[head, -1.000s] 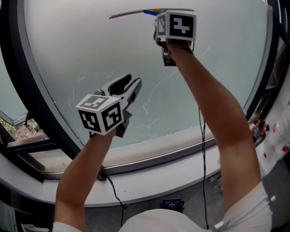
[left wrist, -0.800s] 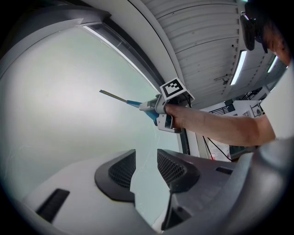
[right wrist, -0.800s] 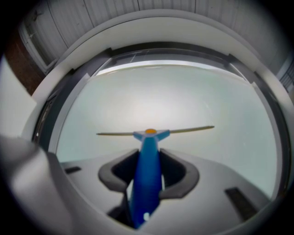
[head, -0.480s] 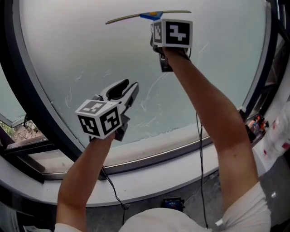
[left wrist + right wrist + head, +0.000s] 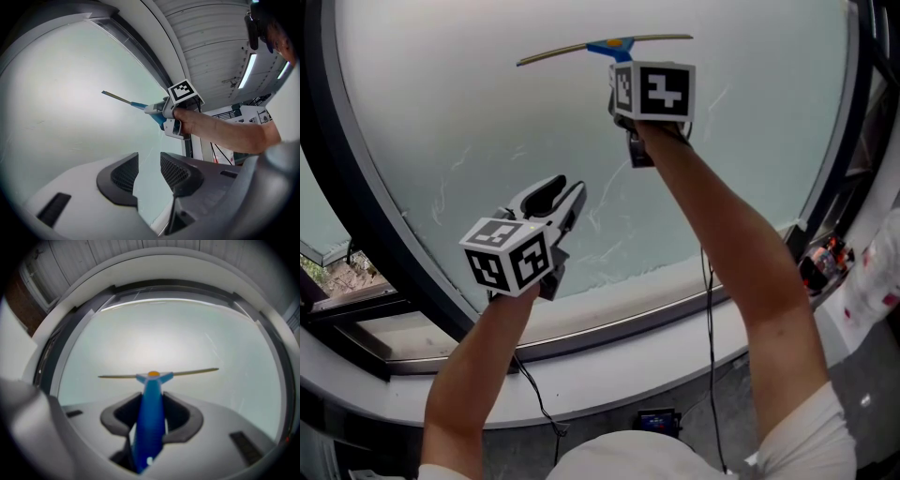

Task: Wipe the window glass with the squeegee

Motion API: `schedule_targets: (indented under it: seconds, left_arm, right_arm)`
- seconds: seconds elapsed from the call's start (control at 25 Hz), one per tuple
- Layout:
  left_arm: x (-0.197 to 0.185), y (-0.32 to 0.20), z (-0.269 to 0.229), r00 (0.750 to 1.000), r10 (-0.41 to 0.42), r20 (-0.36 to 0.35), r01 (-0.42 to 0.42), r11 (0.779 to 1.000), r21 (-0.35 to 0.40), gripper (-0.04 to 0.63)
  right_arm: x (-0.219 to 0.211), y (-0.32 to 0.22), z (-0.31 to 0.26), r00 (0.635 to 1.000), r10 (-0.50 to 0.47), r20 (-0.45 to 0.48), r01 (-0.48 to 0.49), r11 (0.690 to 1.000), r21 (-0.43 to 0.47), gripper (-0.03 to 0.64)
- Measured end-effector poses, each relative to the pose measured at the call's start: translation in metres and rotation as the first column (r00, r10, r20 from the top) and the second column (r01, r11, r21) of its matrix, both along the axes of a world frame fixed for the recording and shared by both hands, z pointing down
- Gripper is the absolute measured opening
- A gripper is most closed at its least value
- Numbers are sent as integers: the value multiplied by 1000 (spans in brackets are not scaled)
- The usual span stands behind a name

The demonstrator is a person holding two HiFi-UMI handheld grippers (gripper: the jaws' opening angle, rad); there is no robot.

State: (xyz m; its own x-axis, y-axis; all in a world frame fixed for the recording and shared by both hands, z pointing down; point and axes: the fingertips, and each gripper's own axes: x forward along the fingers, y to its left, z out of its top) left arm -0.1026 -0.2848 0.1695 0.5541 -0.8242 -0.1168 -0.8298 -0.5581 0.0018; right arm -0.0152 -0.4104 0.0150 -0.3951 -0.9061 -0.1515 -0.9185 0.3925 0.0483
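A blue-handled squeegee (image 5: 609, 45) lies with its long thin blade against the upper part of the frosted window glass (image 5: 487, 122). My right gripper (image 5: 625, 67) is shut on the handle, mostly hidden behind its marker cube. In the right gripper view the blue handle (image 5: 151, 418) runs between the jaws to the blade (image 5: 187, 372). My left gripper (image 5: 565, 192) hovers lower left near the glass. Its jaws stand slightly apart with nothing between them (image 5: 149, 171). The left gripper view shows the squeegee (image 5: 133, 104) held up by the right gripper (image 5: 157, 111).
Faint wet streaks (image 5: 609, 206) mark the lower glass. A dark window frame (image 5: 356, 187) curves round the pane above a white sill (image 5: 609, 366). Cables (image 5: 710, 309) hang below both arms. A second pane (image 5: 319, 225) lies to the left.
The right gripper has drawn the squeegee a little down the glass and slightly left. The left gripper has sunk slightly, staying empty.
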Motion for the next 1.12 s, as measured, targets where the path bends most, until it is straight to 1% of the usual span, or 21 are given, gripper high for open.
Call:
schedule_targets:
  seconds: [0.64,1.12]
  left_arm:
    - [-2,2,31,999,5,-36,-7,999,-49,167]
    - [11,1,50,999,31,-22,-33,997,-73,167]
  right_arm:
    - [3,0,43,1000,4,-2,-5,998,-57,152]
    - [7,1,74,1000,1,-18,-3,996,-89,152]
